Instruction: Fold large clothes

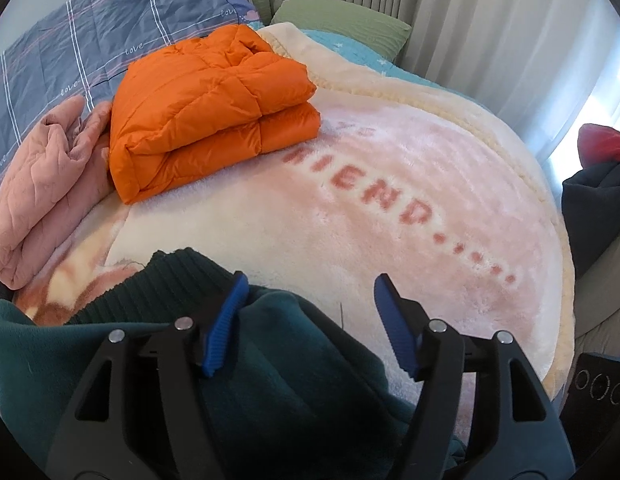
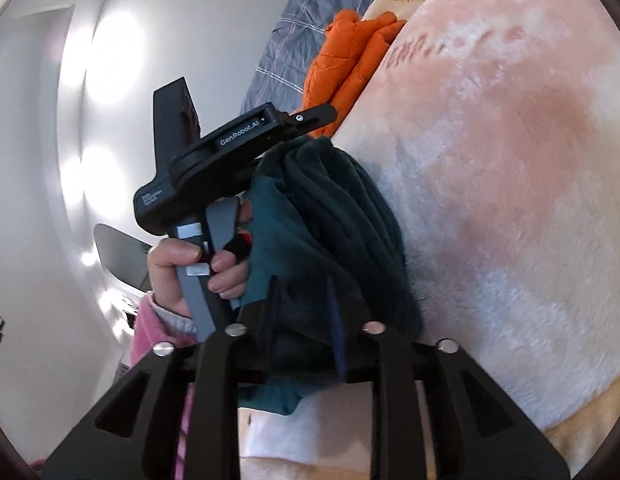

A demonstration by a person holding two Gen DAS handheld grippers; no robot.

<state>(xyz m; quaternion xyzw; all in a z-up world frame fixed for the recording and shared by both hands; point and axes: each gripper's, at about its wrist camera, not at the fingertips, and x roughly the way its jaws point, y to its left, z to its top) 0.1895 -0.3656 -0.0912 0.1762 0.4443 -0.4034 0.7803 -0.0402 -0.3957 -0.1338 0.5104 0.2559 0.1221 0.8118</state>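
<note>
A dark teal fleece garment (image 1: 286, 360) with a ribbed dark green hem lies bunched at the near edge of the pink plush blanket (image 1: 409, 220). My left gripper (image 1: 308, 316) is open just above it, its blue pads (image 1: 226, 320) spread wide with fabric between them. In the right wrist view the same garment (image 2: 333, 232) is bunched up. My right gripper (image 2: 302, 312) has its jaws close together, pinching a fold of it. The left gripper's body (image 2: 230, 140), held by a hand, shows there too.
A folded orange puffer jacket (image 1: 214, 108) sits on the blanket further back. A folded pink quilted garment (image 1: 46, 188) lies to its left. A blue checked duvet (image 1: 90, 32) and green pillow (image 1: 341, 20) are behind. Dark clothes (image 1: 597, 208) are piled at the right.
</note>
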